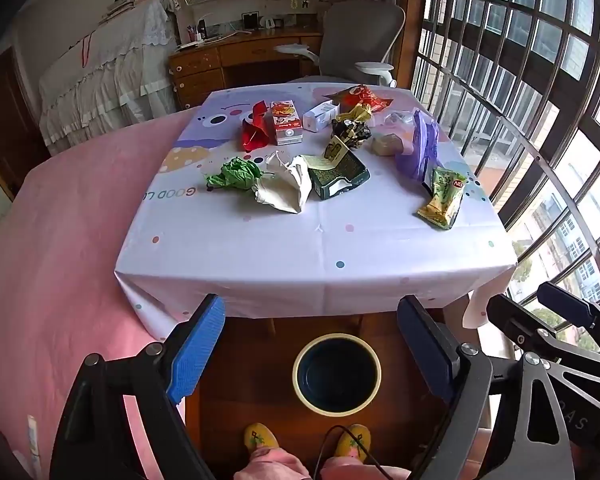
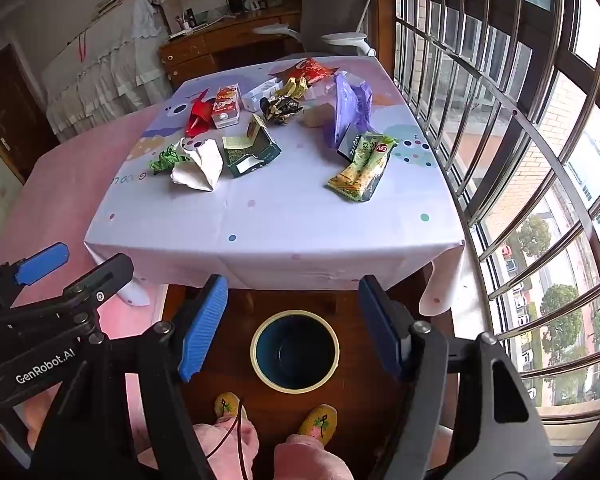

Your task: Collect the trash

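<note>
**Colours on and around the tabletop**

The tablecloth (image 1: 284, 240) is pale lilac-white with scattered coloured dots. On it: a green crumpled wrapper (image 1: 236, 174), cream paper (image 1: 286, 186), a dark green box (image 1: 338, 178), a red foil wrapper (image 1: 254, 130), a purple bag (image 1: 418, 148). The bin (image 1: 337, 374) is dark blue with a cream rim. The claw pads (image 1: 198, 352) are blue.

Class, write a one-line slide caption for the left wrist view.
Open left tool above the floor bin, facing wrappers scattered on the table.
</note>
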Demonstrator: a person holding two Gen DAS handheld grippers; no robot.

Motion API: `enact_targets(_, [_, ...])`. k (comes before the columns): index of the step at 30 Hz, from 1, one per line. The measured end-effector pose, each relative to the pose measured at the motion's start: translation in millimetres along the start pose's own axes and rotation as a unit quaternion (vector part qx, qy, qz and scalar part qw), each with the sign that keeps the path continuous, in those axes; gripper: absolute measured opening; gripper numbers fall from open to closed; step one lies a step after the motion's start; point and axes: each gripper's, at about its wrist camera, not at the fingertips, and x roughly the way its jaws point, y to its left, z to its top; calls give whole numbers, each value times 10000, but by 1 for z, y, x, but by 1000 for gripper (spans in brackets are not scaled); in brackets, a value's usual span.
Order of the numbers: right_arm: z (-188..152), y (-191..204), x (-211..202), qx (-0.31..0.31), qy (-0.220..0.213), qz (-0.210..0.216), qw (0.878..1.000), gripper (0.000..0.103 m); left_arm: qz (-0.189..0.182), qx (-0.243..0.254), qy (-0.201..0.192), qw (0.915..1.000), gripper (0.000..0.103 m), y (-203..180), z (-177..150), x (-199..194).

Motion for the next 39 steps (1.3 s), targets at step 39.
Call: enact_targets(39, [-1, -3, 14, -27, 129, 99, 9999, 65, -10, -20, 159, 9999, 82, -7, 0, 13])
